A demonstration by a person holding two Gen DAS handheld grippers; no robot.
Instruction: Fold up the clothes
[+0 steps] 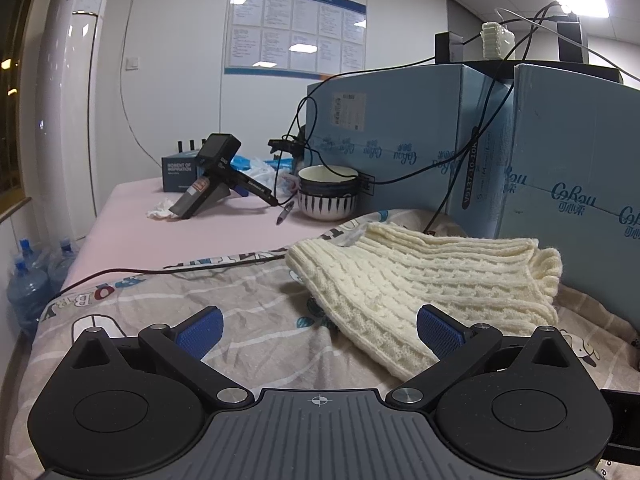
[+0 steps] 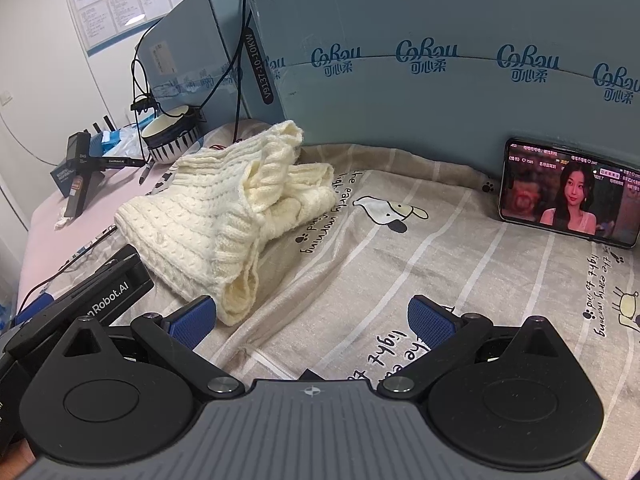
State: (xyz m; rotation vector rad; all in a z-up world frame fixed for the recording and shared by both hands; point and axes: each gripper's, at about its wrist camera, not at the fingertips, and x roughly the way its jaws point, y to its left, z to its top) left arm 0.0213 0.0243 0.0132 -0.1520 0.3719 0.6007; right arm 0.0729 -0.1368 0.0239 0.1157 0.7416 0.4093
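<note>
A cream cable-knit sweater (image 1: 420,280) lies folded in a thick bundle on the beige printed sheet (image 1: 224,300). It also shows in the right wrist view (image 2: 224,208), left of centre, with loose ribbed edges hanging toward me. My left gripper (image 1: 320,330) is open and empty; its right pad (image 1: 438,330) is at the sweater's near edge. My right gripper (image 2: 312,320) is open and empty above the sheet (image 2: 440,264), its left pad (image 2: 192,320) close to the sweater's near corner. The left gripper's body (image 2: 100,296) shows at the left of the right wrist view.
Blue cardboard boxes (image 1: 540,152) wall the back. A phone (image 2: 568,194) playing video leans on a box (image 2: 440,52). A striped bowl (image 1: 328,194), a black handheld device (image 1: 216,176), a pen, tissues and cables (image 1: 160,270) lie on the pink surface. Water bottles (image 1: 28,284) stand at the far left.
</note>
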